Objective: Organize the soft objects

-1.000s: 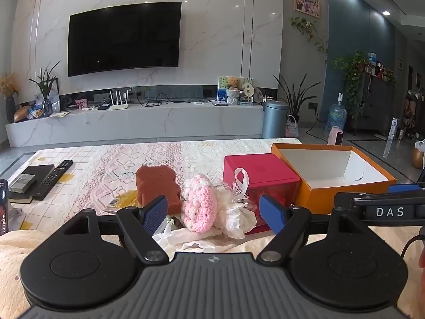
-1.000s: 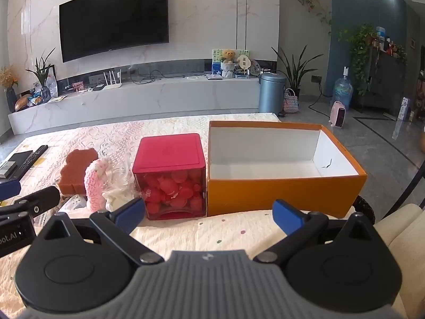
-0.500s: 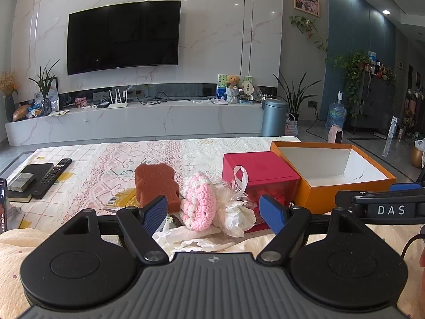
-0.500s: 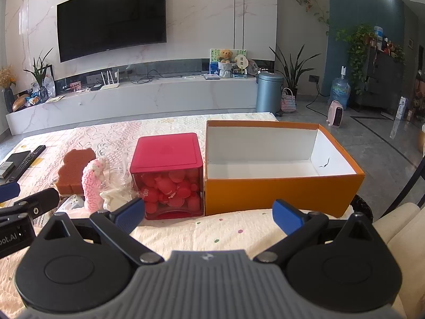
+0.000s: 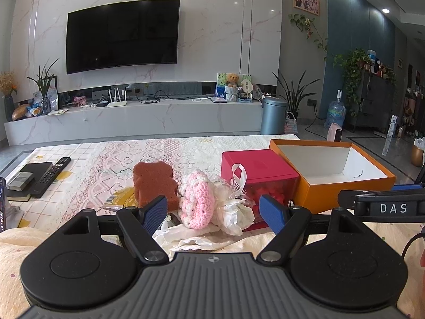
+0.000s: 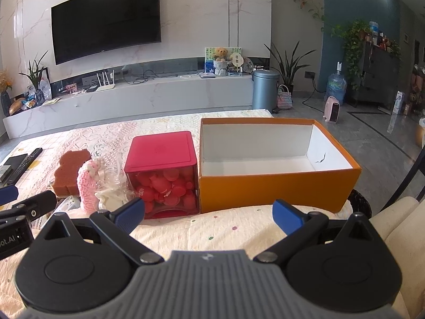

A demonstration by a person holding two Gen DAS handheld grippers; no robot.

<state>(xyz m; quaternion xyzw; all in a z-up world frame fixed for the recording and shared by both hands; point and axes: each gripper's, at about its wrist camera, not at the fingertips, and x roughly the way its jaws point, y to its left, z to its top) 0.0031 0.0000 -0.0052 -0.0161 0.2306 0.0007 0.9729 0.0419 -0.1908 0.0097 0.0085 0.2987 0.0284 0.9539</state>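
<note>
— Both grippers are spread wide and hold nothing. Left gripper (image 5: 213,211) sits low at the near edge of the table; right gripper (image 6: 209,214) hangs in front of the orange box (image 6: 279,183).

— Where are the soft things?

— Bunched just beyond the left gripper: a pink knitted toy (image 5: 198,199) almost dead ahead between its open fingers, a brown sponge (image 5: 154,182) behind it and a little to the left, and a white crinkly bundle (image 5: 233,207) touching the toy on its right.

— And the box?

— Far right, open and empty, with a red box (image 6: 162,170) standing between it and the pile.

— Which gripper should go?

— The left one, I'd judge; from the right gripper's camera the pile lies well off to the left. The toy stands more or less upright, its long axis vertical, so the fingers as they stand could close across its narrow width.

— Any risk?

— The wrapping may come along with it.
</note>
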